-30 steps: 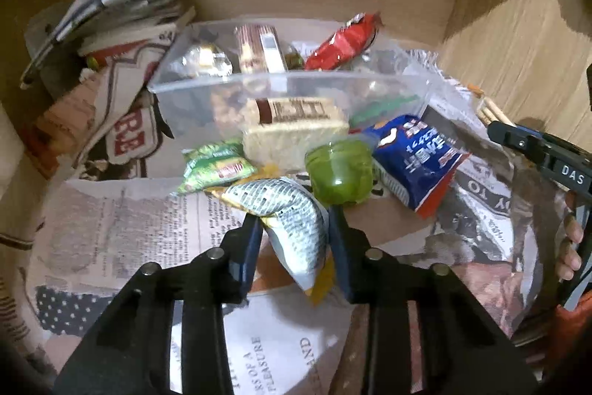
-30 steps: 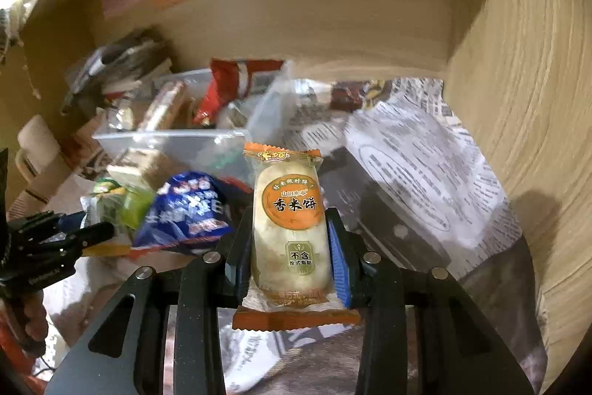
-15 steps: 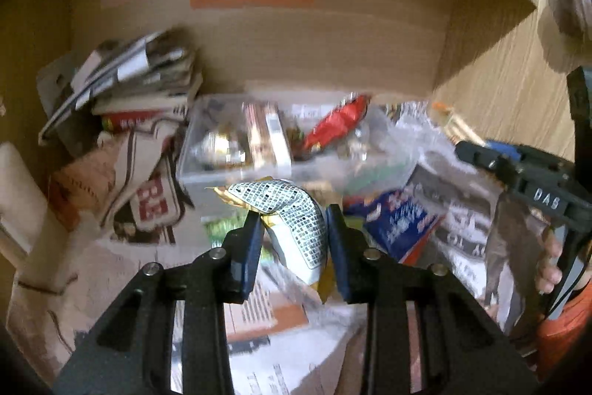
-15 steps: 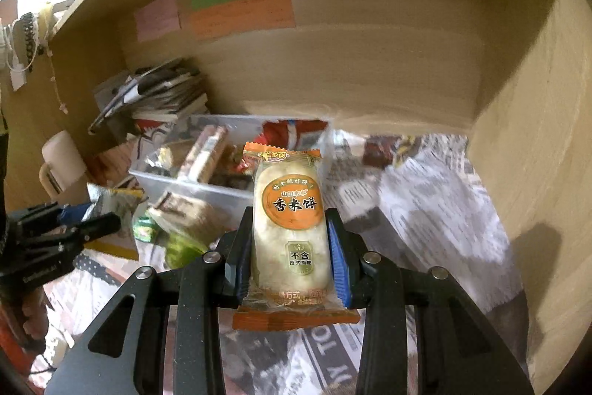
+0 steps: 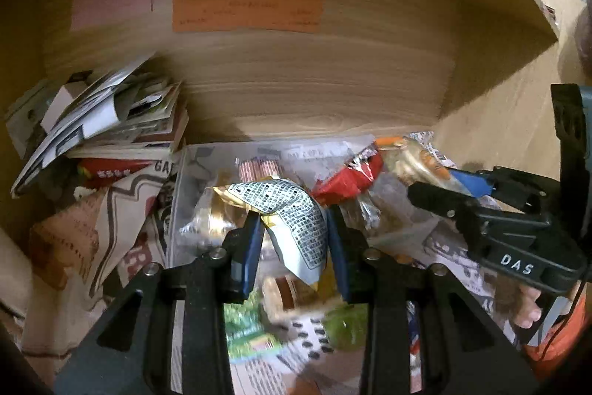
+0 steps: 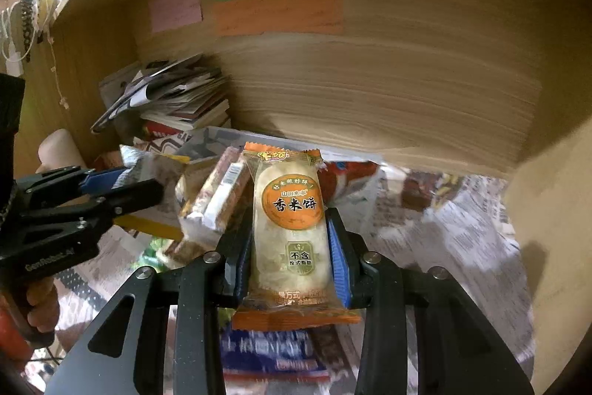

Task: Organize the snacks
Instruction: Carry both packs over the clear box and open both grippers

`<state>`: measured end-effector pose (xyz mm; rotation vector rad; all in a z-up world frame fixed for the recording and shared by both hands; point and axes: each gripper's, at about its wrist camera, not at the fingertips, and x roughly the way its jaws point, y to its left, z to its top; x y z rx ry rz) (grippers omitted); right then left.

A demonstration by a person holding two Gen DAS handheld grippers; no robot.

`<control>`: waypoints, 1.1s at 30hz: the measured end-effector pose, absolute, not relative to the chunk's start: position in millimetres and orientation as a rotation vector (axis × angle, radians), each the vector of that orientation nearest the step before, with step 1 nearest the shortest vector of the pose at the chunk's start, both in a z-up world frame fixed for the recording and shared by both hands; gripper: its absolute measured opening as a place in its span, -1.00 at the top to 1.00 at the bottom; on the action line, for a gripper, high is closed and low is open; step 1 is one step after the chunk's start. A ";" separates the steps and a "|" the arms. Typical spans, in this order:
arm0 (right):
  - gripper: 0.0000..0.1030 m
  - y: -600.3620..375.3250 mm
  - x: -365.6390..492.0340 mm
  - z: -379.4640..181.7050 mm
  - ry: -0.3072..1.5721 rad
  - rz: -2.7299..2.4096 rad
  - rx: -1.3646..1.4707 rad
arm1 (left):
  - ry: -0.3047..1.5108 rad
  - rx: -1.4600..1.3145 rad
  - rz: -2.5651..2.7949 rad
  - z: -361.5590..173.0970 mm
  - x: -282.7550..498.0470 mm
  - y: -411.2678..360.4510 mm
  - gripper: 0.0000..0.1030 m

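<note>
My left gripper point(image 5: 294, 247) is shut on a silver-and-yellow checkered snack packet point(image 5: 292, 221) and holds it up over the clear plastic bin point(image 5: 177, 210). The bin holds a red packet point(image 5: 349, 174), a striped bar point(image 5: 259, 167) and other snacks. My right gripper point(image 6: 292, 247) is shut on an orange-labelled rice cracker packet point(image 6: 290, 221), raised in front of the bin. The right gripper also shows at the right of the left wrist view point(image 5: 440, 189). A green jelly cup point(image 5: 346, 326), a green packet point(image 5: 248, 334) and a blue packet point(image 6: 270, 347) lie on the newspaper below.
Newspaper point(image 6: 444, 228) covers the shelf floor. A stack of books and magazines point(image 5: 111, 121) stands at the back left. Wooden walls point(image 5: 314, 76) close the back and right side. Coloured paper notes point(image 5: 248, 10) are stuck on the back wall.
Both grippers have risen and moved toward the bin with their packets; the loose snacks on the newspaper have dropped low in both views.
</note>
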<state>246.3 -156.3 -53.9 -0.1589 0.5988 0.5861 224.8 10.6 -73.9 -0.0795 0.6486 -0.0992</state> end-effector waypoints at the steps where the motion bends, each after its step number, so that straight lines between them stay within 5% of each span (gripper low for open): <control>1: 0.36 -152.3 251.1 -54.1 0.606 0.590 -0.166 | 0.651 -0.081 -0.100 -74.1 228.0 11.9 0.35; 19: 0.35 -108.1 300.3 -70.6 0.709 0.621 -0.236 | 0.691 -0.079 -0.077 -90.2 273.7 27.9 0.32; 33: -0.03 -126.1 270.6 -49.4 0.656 0.598 -0.217 | 0.622 -0.078 -0.110 -61.4 229.0 29.2 -0.16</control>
